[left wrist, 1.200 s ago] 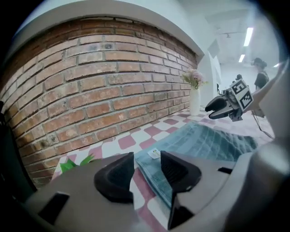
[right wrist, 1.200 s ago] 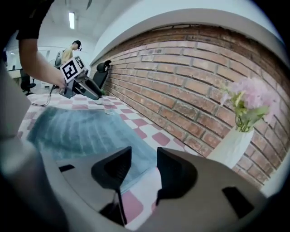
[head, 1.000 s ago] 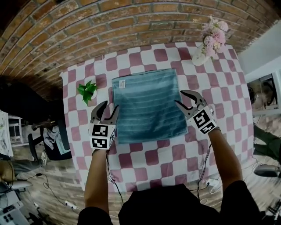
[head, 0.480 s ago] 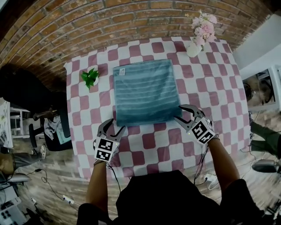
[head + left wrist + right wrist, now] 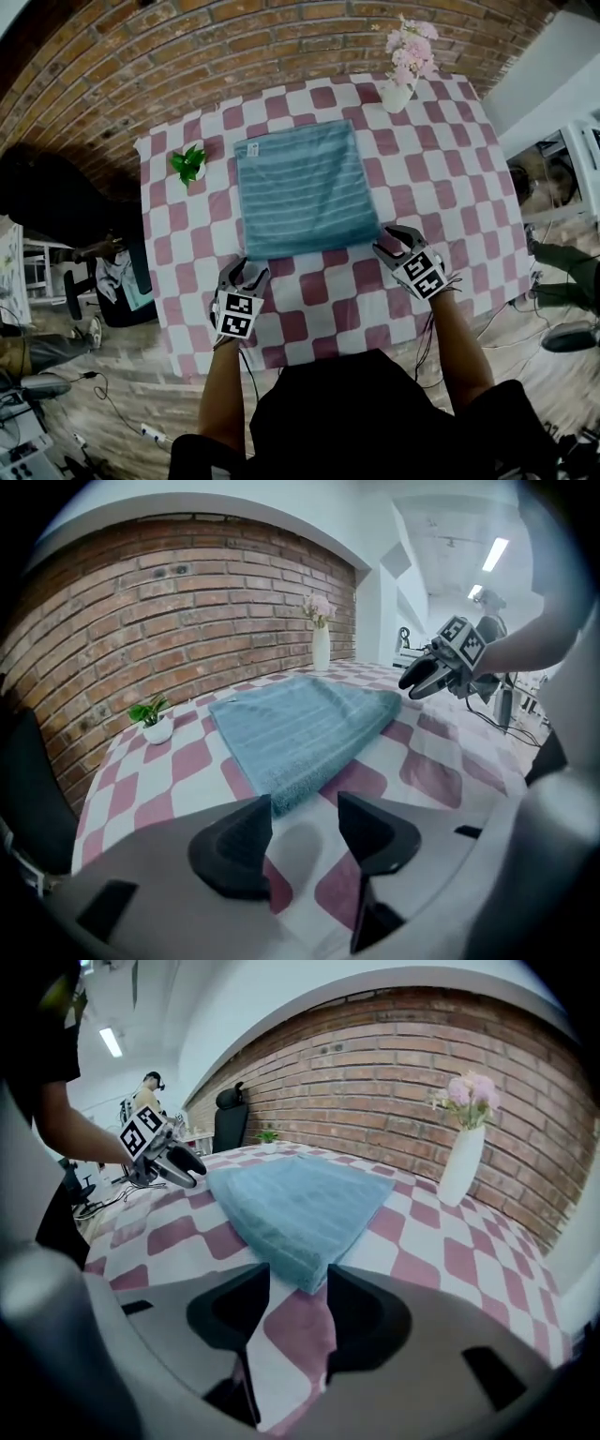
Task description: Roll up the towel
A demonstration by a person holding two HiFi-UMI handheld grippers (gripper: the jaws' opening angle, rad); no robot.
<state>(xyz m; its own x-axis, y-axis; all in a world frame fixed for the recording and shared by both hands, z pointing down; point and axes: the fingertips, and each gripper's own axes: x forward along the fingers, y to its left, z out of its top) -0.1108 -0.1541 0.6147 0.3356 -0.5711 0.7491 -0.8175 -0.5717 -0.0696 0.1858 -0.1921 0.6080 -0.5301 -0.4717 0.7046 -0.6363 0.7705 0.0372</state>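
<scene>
A desk [image 5: 309,314] covered in pink-and-white checks stands against a brick wall [image 5: 187,56]. A small green plant in a white pot [image 5: 188,166] sits near its far left corner, and a white vase of pink flowers [image 5: 397,92] near the far right. A wooden floor [image 5: 141,375] lies below.

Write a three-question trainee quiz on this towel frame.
1. True or false: the towel lies flat, not yet rolled.
2. What stands beyond the towel's far right corner in the head view? A) a cup B) a vase of flowers C) a book
3. Fill in: the right gripper has its jaws ____, with the towel's near corner at their tips.
Key: 1 true; 2 B; 3 open.
</scene>
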